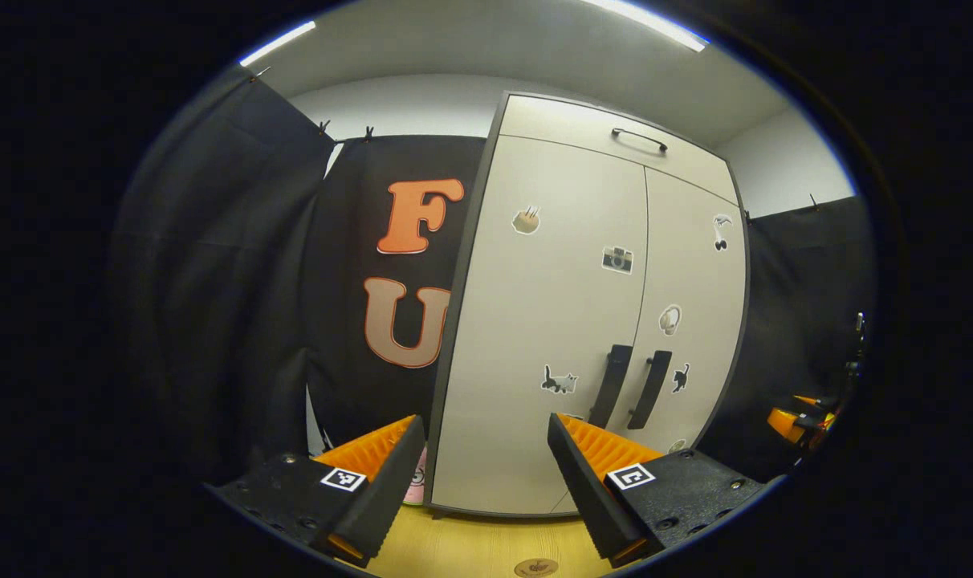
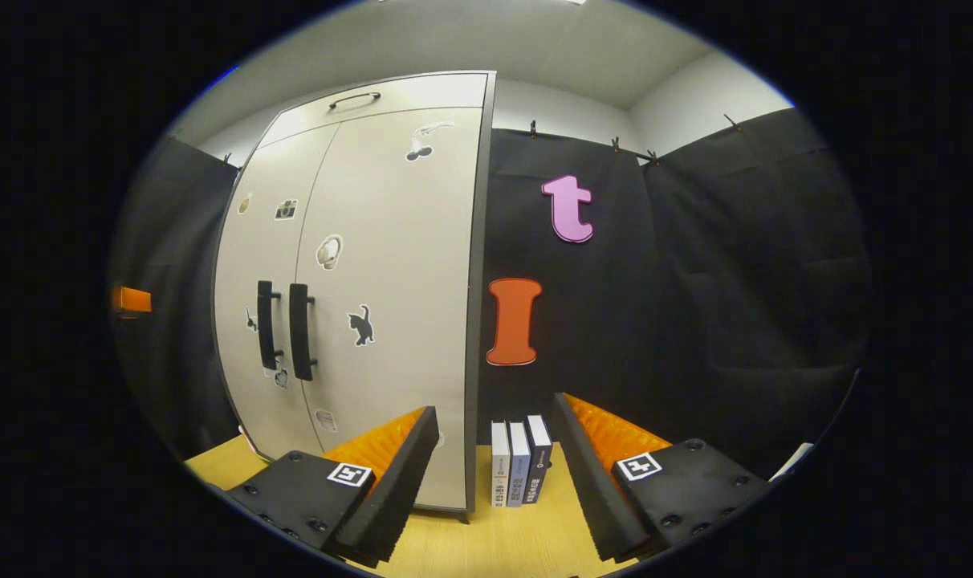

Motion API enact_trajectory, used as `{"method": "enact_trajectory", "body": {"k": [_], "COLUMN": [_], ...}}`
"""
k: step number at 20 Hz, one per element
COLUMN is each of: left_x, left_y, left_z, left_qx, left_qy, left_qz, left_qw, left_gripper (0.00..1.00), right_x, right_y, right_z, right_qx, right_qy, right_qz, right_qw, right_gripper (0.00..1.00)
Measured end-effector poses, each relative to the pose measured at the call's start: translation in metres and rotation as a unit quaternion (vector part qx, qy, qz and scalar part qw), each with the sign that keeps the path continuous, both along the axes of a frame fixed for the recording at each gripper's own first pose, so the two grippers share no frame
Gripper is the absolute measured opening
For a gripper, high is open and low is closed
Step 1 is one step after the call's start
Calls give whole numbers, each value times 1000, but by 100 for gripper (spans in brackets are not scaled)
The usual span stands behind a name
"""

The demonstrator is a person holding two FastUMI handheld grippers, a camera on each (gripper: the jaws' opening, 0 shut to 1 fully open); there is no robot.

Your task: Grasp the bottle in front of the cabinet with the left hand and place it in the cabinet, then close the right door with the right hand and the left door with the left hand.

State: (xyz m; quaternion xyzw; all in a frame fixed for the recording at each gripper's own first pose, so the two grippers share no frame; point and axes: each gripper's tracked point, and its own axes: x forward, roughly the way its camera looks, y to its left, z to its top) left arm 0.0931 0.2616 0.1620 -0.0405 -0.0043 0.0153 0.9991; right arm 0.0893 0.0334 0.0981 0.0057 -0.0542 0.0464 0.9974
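Both doors (image 1: 551, 321) of the cabinet (image 2: 358, 273) shut, handles (image 1: 631, 387) side by side at the seam. Left gripper (image 1: 482, 482) and right gripper (image 2: 494, 482) low over the wooden surface (image 1: 486, 546), jaws released, holding nothing. Bottle presumably inside, hidden behind the doors; books (image 2: 519, 461) upright beside the cabinet.
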Motion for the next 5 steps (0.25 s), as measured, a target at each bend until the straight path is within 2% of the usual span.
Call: {"method": "enact_trajectory", "body": {"k": [5], "left_x": [-24], "left_y": [26], "left_z": [7], "left_qx": [21], "left_qy": [-3], "left_qz": [17], "left_qw": [1000], "left_gripper": [94], "right_x": [-25], "right_y": [16], "right_z": [2], "right_qx": [1], "right_qy": [-7], "right_qz": [-2], "right_qw": [1000], "right_gripper": [95]}}
